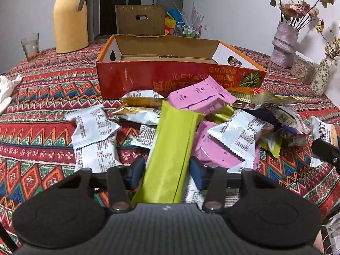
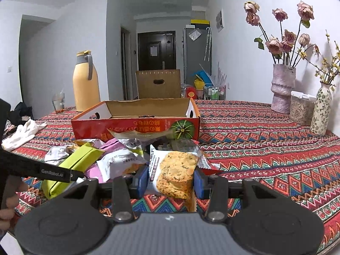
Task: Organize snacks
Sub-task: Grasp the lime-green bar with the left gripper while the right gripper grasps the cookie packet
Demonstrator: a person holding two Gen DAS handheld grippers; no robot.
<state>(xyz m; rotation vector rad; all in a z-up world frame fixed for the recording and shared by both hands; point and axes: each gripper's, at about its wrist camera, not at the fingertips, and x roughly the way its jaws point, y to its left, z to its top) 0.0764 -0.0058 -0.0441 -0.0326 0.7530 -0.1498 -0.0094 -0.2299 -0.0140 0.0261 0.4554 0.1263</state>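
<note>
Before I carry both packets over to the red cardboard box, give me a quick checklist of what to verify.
1. Left gripper around the long lime-green packet: ok, packet between the pads; firm contact: cannot tell.
2. Right gripper on the white cracker-picture packet: ok, pinched.
3. Red cardboard box open: ok.
4. Room inside box: ok, visible floor bare.
5. Pink packets overlapping the green one: not ok, may drag.
</note>
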